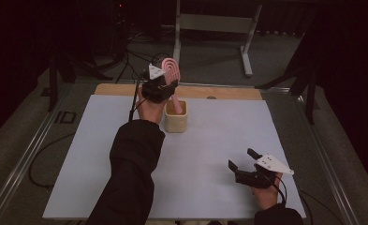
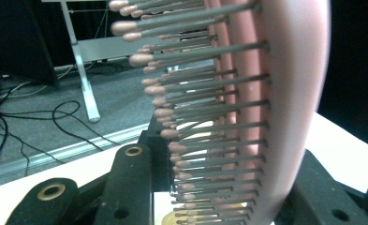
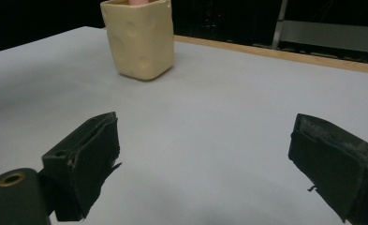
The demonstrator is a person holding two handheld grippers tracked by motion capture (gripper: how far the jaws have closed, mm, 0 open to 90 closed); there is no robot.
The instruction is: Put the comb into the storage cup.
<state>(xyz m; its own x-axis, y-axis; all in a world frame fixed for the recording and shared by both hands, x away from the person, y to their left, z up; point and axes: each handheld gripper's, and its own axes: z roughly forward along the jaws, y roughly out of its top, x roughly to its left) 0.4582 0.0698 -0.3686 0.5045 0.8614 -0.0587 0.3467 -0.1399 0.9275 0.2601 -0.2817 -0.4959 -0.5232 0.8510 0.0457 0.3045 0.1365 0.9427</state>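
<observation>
Left gripper (image 1: 165,80): jaws closed on pink hairbrush (image 1: 172,70), above cream cup (image 1: 176,118)
Hairbrush handle: inside cup
Right gripper (image 1: 243,159): jaws open, empty, well apart from cup

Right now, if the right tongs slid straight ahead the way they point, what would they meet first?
The right tongs stand open, low over the white table cover. Straight ahead is bare cover as far as the wooden table edge. The cream cup sits left of that line, so probably missed, though depth is unclear.
</observation>
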